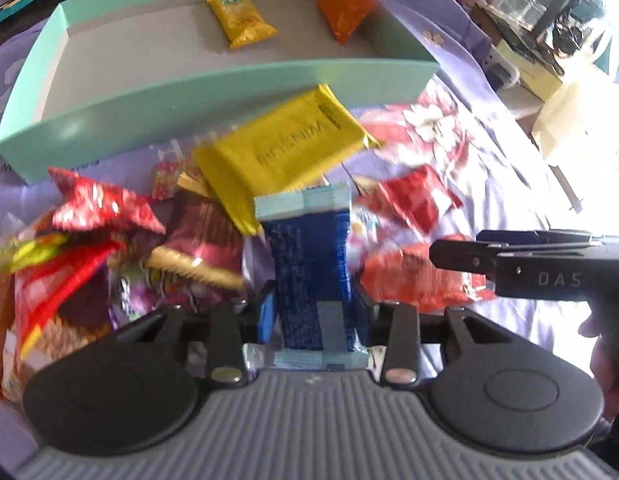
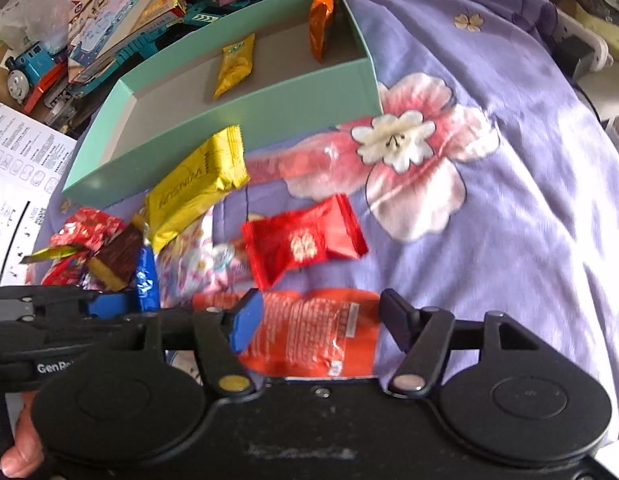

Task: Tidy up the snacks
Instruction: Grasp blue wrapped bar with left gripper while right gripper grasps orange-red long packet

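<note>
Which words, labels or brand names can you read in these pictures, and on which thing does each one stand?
"DAS": on the right gripper's black body, rest cut off.
"GenR": on the left gripper's body, rest hidden.
Embossed word on the big yellow packet: mirrored, unsure.
Blue packet, orange-red packet, printed sheets, boxes: print too blurred to read.

Two packets in the box (snack pile before it).
</note>
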`<state>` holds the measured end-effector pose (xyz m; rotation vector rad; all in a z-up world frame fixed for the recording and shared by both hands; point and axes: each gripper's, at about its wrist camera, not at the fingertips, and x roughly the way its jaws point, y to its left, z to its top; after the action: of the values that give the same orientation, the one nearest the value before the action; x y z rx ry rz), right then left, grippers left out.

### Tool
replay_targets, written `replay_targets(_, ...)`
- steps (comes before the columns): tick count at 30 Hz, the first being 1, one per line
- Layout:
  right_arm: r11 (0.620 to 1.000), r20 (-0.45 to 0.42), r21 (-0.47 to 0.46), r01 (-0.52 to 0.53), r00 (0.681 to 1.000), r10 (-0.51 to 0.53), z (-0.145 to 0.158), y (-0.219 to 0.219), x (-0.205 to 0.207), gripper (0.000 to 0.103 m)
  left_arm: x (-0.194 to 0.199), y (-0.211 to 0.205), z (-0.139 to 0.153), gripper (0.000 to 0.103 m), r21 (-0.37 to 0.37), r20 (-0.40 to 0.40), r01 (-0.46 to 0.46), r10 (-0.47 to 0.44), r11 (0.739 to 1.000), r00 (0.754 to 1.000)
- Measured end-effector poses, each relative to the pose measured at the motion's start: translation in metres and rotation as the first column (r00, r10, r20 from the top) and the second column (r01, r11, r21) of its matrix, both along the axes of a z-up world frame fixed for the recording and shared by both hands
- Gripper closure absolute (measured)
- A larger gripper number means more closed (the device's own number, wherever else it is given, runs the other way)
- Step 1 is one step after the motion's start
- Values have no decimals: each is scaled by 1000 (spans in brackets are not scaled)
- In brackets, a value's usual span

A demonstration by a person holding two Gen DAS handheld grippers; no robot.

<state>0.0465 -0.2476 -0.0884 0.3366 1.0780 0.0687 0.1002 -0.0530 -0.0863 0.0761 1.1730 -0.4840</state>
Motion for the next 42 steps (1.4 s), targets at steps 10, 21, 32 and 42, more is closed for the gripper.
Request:
replay_targets(10,990,-28,-11,-142,989,142,7,18,-24,35,-17,22,-3,65,-7,-30,-36,35,999,999)
replay_targets(21,950,74,-91,-299,949,306,15,52,-14,31,-33,42,-4,65,-34,-29,-78,77,996,997)
replay_targets(32,888,21,-297,-351,927,374,6,70,-38,46,-39,33,-2,65,-13,-7,-47,47,999,999)
replay_targets(42,958,27,-229,-172,983,183,5,30,-55,37,-48,-2,-3,56,4,19,45,-45,999,999)
